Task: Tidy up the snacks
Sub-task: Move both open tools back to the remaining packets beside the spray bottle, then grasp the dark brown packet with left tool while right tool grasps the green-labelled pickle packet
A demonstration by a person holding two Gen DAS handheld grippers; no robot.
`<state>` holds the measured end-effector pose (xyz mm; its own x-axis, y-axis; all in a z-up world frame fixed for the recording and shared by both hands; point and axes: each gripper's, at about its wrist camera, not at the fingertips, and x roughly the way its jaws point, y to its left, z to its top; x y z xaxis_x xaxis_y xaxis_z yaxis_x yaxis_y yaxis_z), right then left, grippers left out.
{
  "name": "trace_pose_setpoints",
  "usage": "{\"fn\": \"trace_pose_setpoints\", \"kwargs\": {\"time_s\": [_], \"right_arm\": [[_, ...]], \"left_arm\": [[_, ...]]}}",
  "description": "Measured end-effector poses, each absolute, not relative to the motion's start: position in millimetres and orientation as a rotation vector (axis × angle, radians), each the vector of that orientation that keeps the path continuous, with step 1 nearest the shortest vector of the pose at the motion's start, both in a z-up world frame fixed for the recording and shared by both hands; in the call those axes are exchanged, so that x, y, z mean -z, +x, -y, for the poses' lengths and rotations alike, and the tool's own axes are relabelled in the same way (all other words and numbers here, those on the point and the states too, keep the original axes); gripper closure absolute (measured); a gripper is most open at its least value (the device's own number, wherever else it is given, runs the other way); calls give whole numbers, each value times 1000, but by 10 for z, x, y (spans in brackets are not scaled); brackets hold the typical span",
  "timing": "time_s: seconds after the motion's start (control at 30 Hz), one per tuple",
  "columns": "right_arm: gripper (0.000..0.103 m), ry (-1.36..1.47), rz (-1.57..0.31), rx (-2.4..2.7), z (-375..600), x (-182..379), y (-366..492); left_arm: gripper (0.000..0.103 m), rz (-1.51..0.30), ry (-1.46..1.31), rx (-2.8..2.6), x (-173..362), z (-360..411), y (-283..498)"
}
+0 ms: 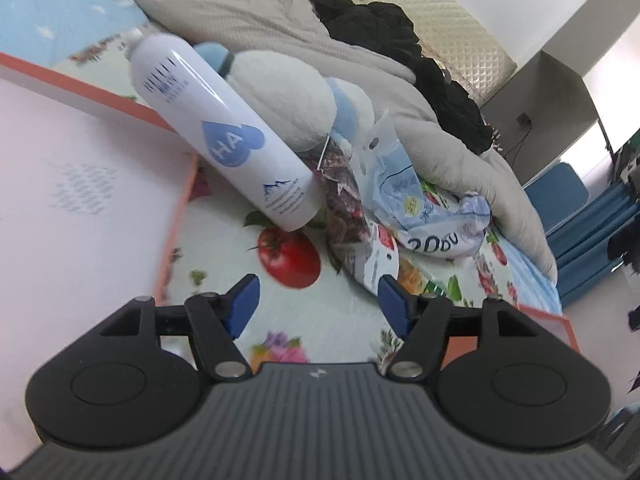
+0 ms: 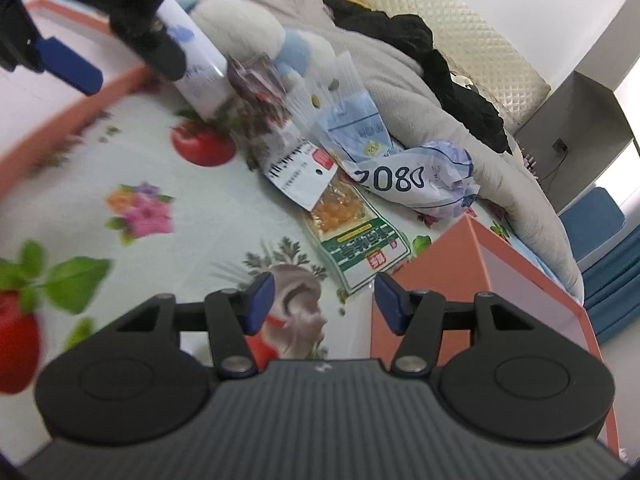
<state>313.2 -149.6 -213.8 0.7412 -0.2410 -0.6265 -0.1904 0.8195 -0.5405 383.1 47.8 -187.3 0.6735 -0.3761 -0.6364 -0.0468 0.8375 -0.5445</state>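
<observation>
Three snack packets (image 2: 352,208) lie overlapping, apparently sealed, on the cloth.

A bedroom: rumpled grey quilt (image 1: 460,152), plush toy (image 1: 280,96), padded headboard (image 1: 452,20).

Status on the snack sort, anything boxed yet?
Done: nothing visibly boxed. In hand: nothing; left hand-held gripper and right hand-held gripper are open and empty. Left: green snack pack, blue-white bag and dark snack bag still lie on the cloth beside the orange box.
</observation>
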Motion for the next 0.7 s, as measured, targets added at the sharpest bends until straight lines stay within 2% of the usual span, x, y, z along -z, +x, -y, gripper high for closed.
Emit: {"fn": "trace_pose_setpoints", "kwargs": {"time_s": [0.33, 0.37, 0.47, 0.57, 0.7], "right_arm": [[48, -751, -771, 84, 1549, 2494, 3621], [52, -766, -766, 92, 1555, 2516, 3639], [53, -780, -760, 101, 1566, 2536, 3688], [59, -789, -760, 107, 1563, 2557, 3730], [74, -781, -775, 100, 1561, 2582, 3774]], "left_arm": [[33, -830, -619, 279, 2176, -208, 4420], [33, -826, -615, 278, 2184, -176, 4466], [34, -830, -633, 271, 2229, -131, 4583], [34, -832, -672, 264, 2277, -122, 4702], [34, -830, -721, 246, 2321, -86, 4842]]}}
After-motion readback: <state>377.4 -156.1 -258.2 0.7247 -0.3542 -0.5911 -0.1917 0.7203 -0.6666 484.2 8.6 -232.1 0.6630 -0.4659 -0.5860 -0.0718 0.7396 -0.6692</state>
